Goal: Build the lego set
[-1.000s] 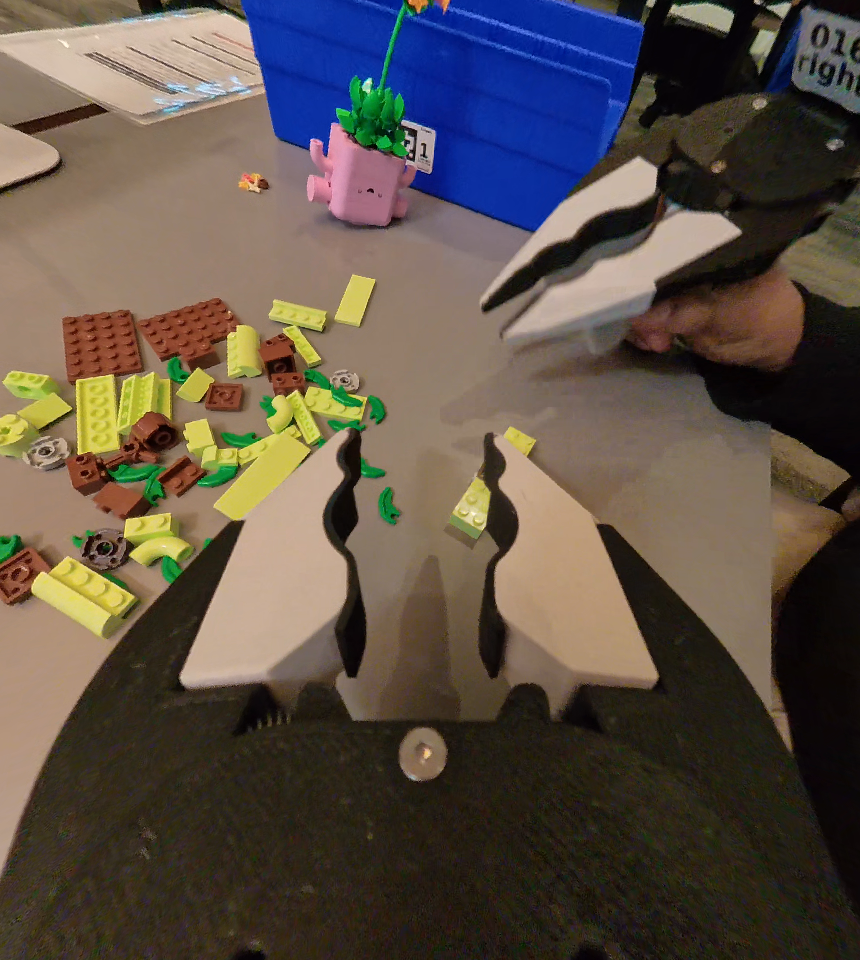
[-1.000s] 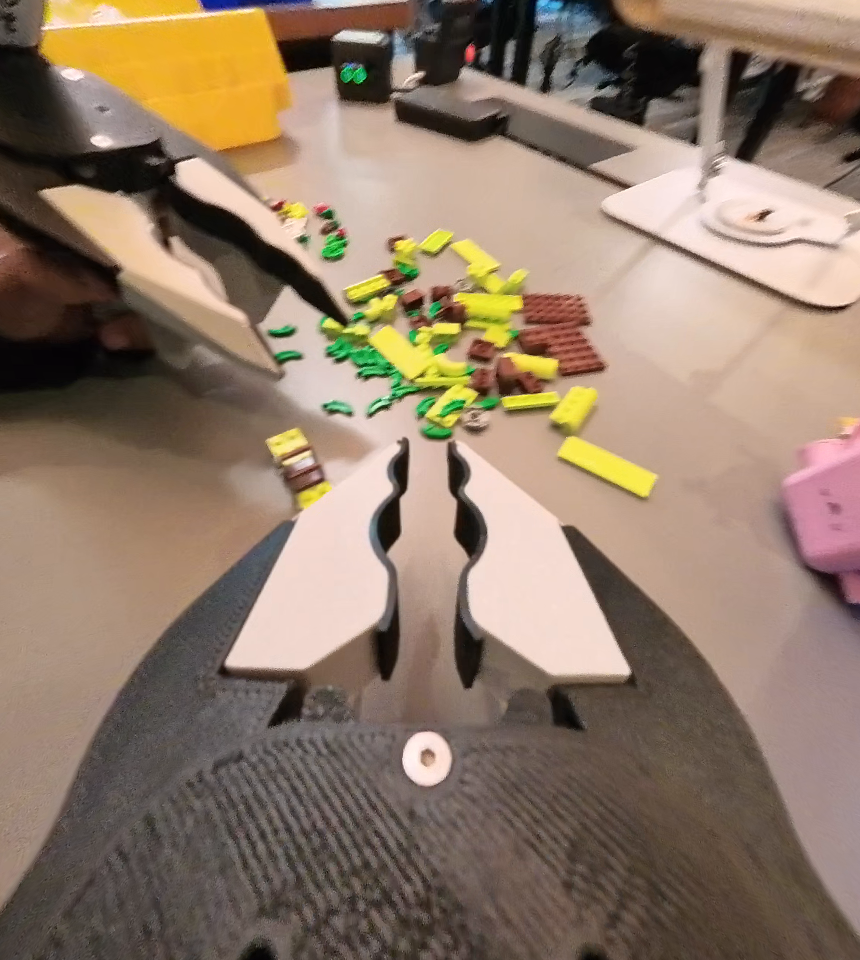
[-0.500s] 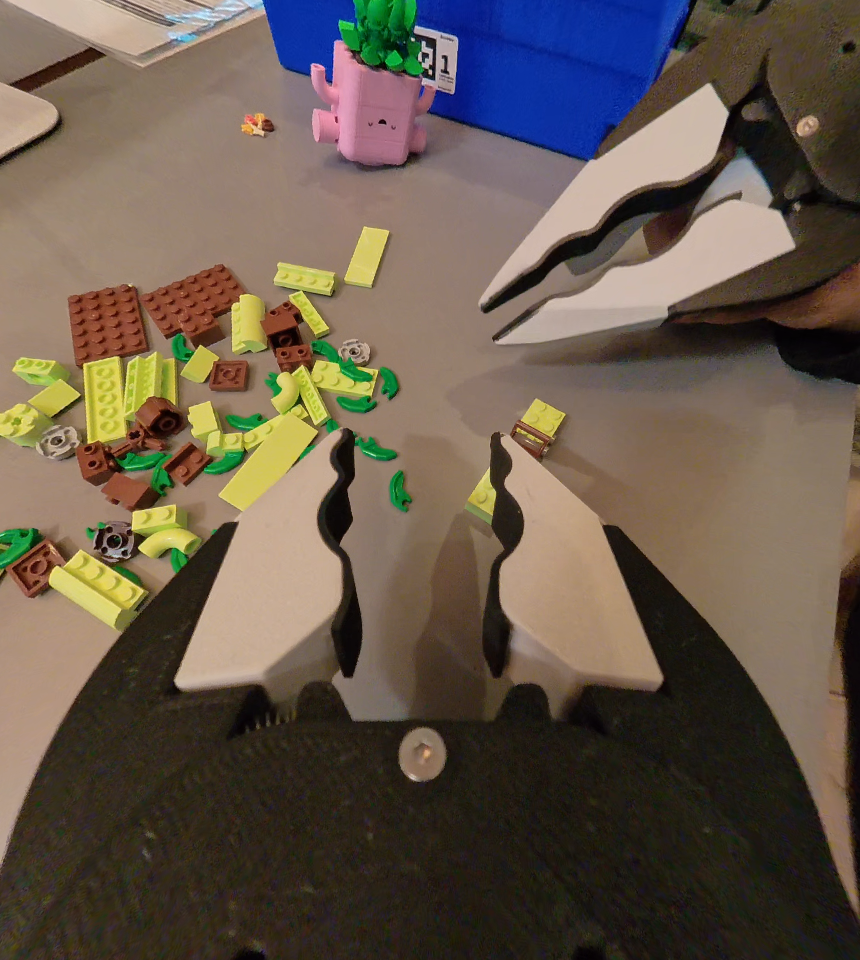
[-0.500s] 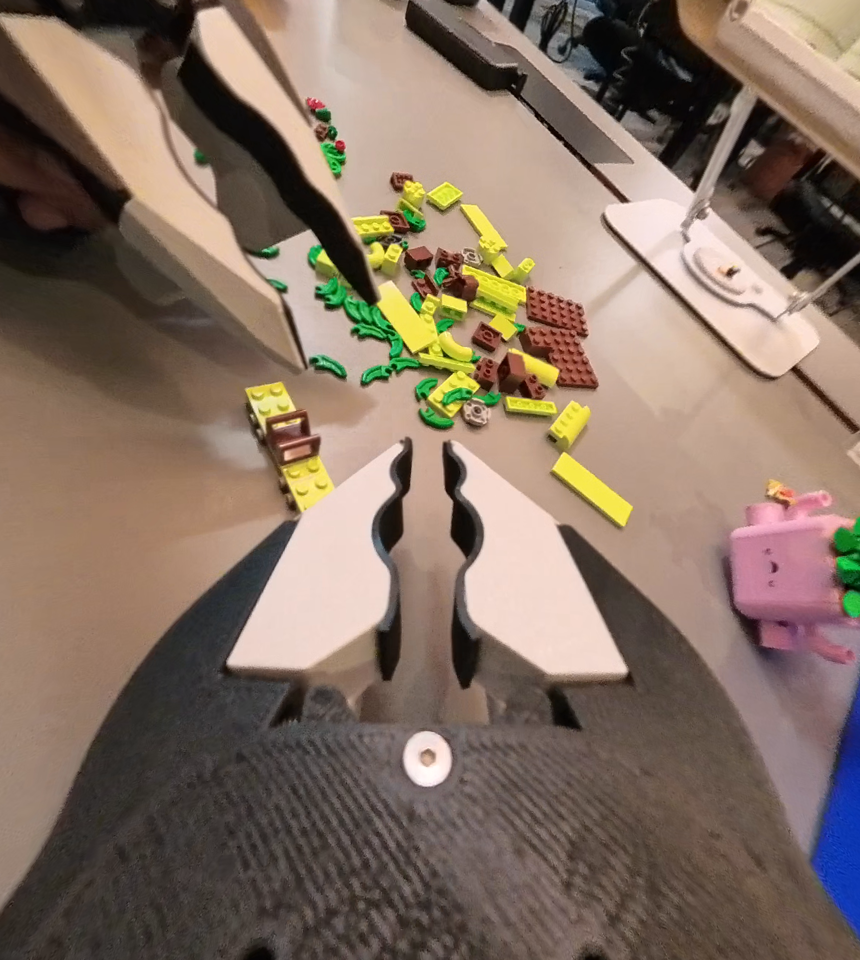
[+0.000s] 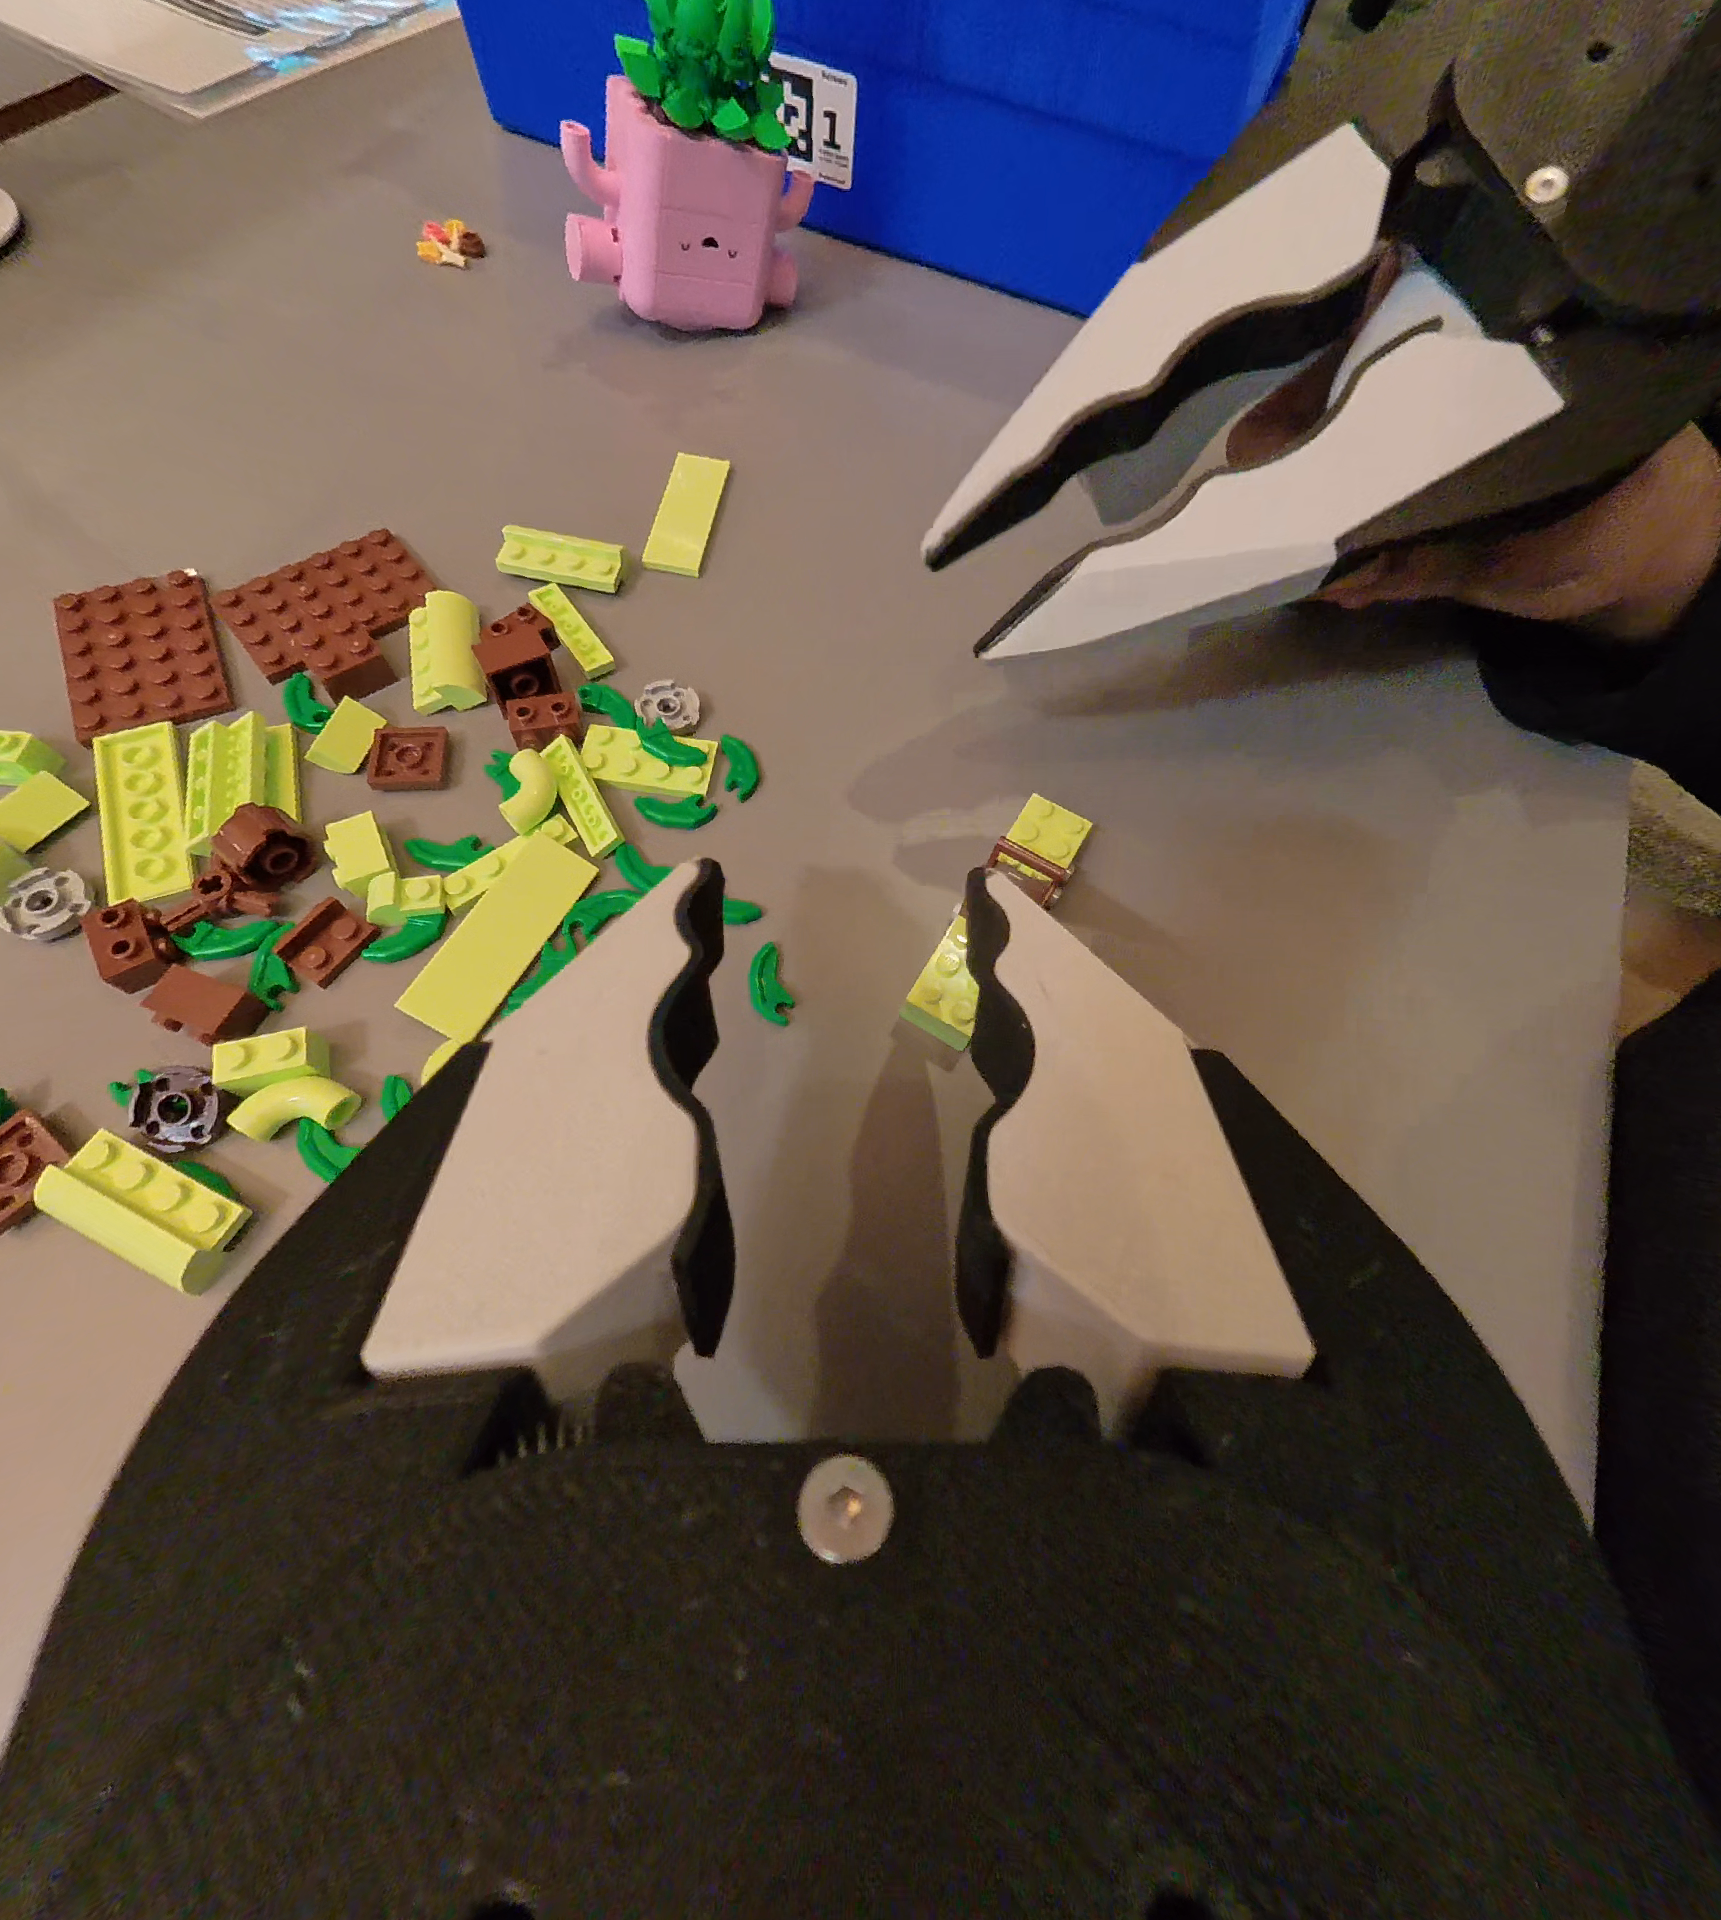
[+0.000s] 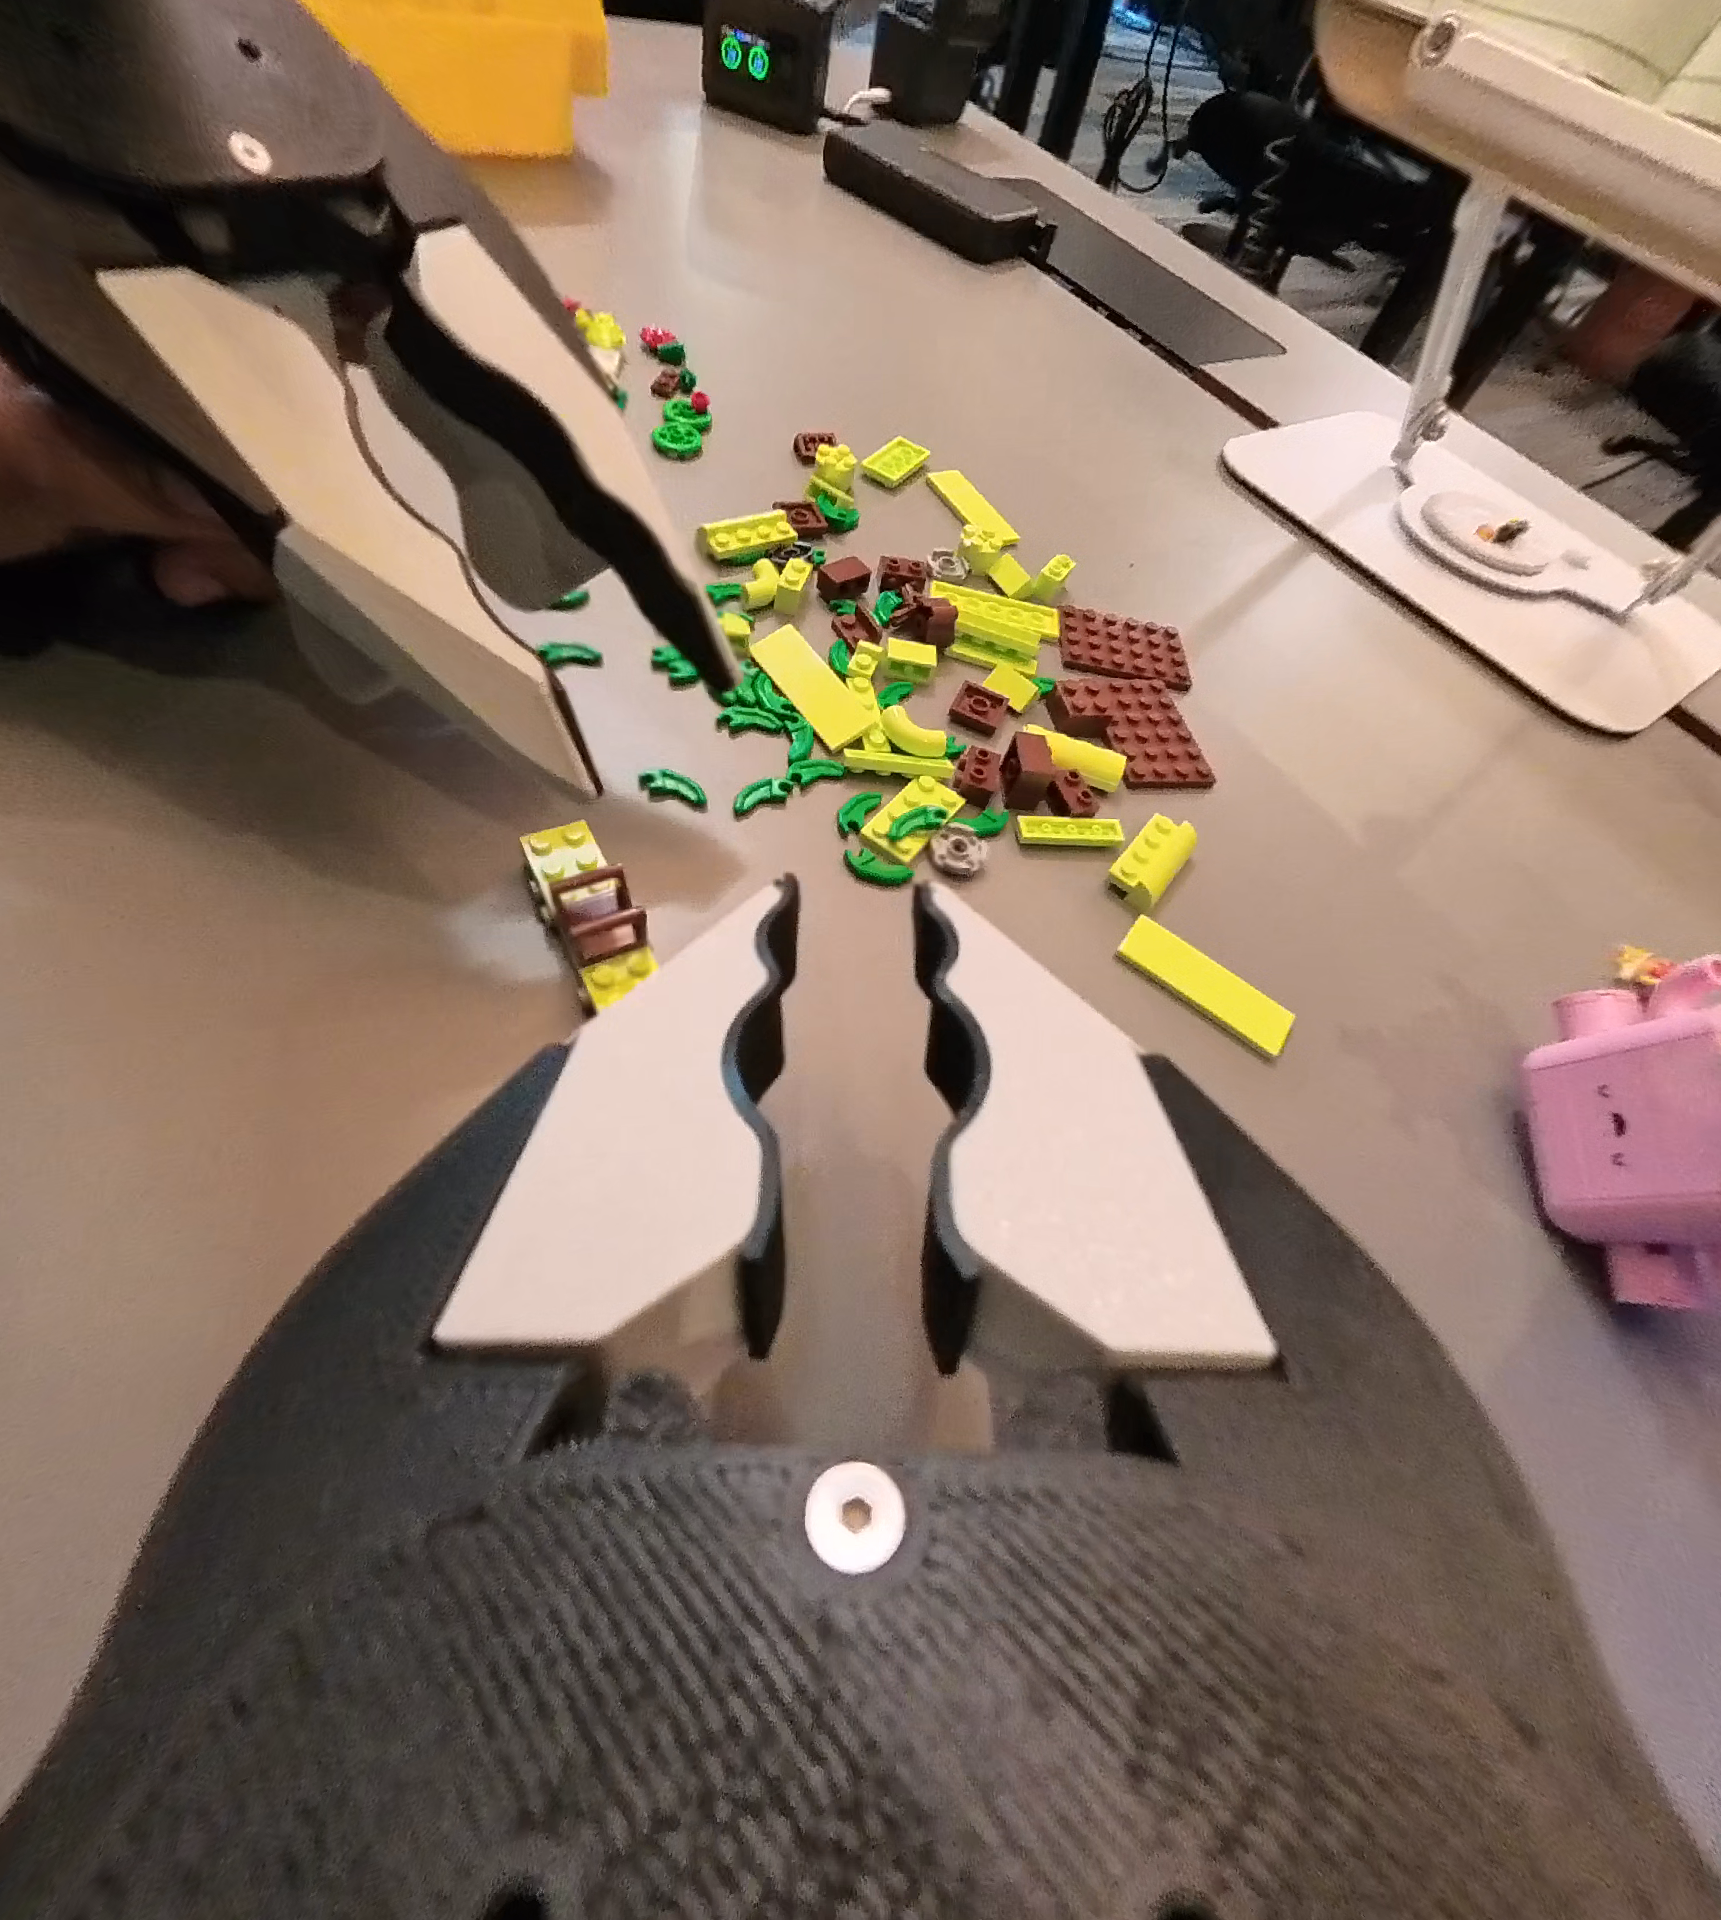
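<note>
A small lime-and-brown assembly [image 5: 1038, 847] lies on the grey table [image 5: 1251, 935], partly hidden behind my left gripper's right finger. It shows whole in the right wrist view [image 6: 591, 914]. My left gripper [image 5: 843, 883] is open and empty, just above the table, with the assembly beside its right fingertip. My right gripper [image 6: 856, 891] is narrowly open and empty, with the assembly just left of its left fingertip. In the left wrist view the right gripper [image 5: 960, 603] hovers above and beyond the assembly. A pile of loose lime, brown and green pieces [image 5: 368, 831] lies to the left.
A pink figure with a green plant [image 5: 690, 229] stands at the back, in front of a blue bin [image 5: 991, 125]. Two brown plates [image 6: 1126, 665] lie at the pile's far side. A white lamp base [image 6: 1458, 561] and a black bar [image 6: 939, 197] sit farther off. The gap from one gripper's tips to the other's is roughly 7 centimetres.
Both grippers have shifted around the small assembly, which stays on the table. The right gripper's fingers stand slightly farther apart than half a second ago. Nothing was taken hold of.
</note>
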`<act>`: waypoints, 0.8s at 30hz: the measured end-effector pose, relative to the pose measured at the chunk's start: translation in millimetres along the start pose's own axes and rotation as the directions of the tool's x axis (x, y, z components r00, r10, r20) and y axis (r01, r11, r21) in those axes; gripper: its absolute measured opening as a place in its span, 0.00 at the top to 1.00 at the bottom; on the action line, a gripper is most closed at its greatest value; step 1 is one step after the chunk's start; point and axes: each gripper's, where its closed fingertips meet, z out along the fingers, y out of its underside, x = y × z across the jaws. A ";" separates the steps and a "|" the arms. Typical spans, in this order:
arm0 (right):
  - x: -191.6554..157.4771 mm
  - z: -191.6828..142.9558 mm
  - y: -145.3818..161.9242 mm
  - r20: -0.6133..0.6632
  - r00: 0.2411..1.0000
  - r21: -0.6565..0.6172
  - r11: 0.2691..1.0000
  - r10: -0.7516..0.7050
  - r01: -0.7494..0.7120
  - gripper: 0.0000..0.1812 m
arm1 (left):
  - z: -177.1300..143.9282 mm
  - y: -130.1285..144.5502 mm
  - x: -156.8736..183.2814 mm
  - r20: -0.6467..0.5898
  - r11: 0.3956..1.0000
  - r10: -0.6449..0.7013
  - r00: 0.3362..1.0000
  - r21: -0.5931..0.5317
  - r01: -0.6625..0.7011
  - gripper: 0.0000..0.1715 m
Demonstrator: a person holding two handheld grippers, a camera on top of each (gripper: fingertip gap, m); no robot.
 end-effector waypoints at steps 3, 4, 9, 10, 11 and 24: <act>3.9 -1.8 -1.9 0.024 0.998 0.018 0.998 0.063 -0.064 0.86 | -3.1 -3.2 0.3 -0.004 1.000 -0.002 1.000 0.029 0.002 0.82; 4.6 -2.4 -2.6 0.029 0.997 0.023 0.997 0.074 -0.074 0.86 | -4.3 -4.4 0.4 -0.010 0.999 -0.005 1.000 0.040 0.006 0.84; 3.6 -3.4 -3.5 0.046 0.996 0.031 0.996 0.082 -0.084 0.98 | -7.5 -7.3 -4.1 -0.027 0.996 -0.062 0.998 0.067 0.063 0.90; 2.8 -3.8 -4.1 0.043 0.997 0.036 0.997 0.071 -0.072 0.99 | -9.0 -8.6 -4.9 -0.028 0.994 -0.069 0.997 0.080 0.071 0.93; 2.5 -4.1 -4.5 0.036 0.998 0.040 0.997 0.060 -0.061 0.99 | -10.0 -9.5 -5.7 -0.029 0.993 -0.075 0.997 0.089 0.077 0.96; -3.6 4.1 5.0 0.086 0.994 -0.040 0.997 0.071 -0.068 1.00 | -10.8 -9.8 -3.9 -0.113 0.986 -0.133 0.985 0.089 0.143 1.00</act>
